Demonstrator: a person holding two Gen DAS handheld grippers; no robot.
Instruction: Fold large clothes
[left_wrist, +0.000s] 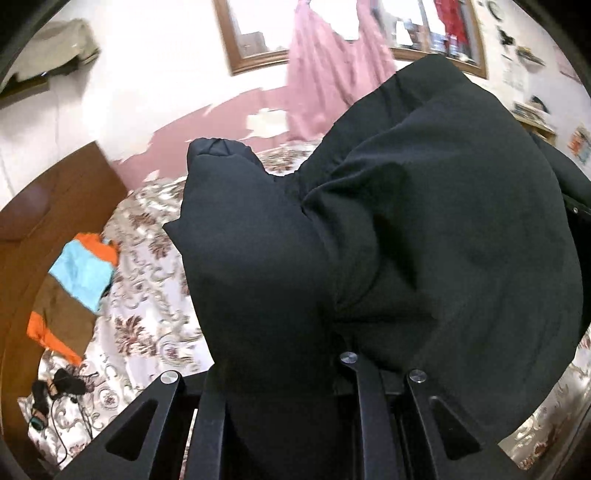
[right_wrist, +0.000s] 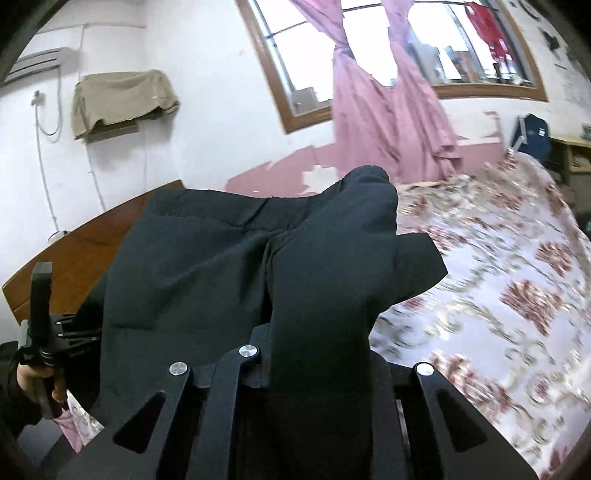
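Orange, blue and brown clothing (left_wrist: 70, 284): lies at the far left on the bed, by the wooden headboard (left_wrist: 48, 206).
Left tongs (left_wrist: 291, 373): fingers buried under dark cloth; they appear to be pinching the black garment, though the tips are hidden.
Black garment (left_wrist: 424, 229): lifted above the bed, bunched and draped over both tongs, stretched between them.
Right tongs (right_wrist: 314, 354): pressed onto a fold of the garment (right_wrist: 207, 258), tips covered.
Bed (right_wrist: 498, 295): flowered cover, spreading right under the garment.
Pink curtain (right_wrist: 388, 110): hangs at the window behind.
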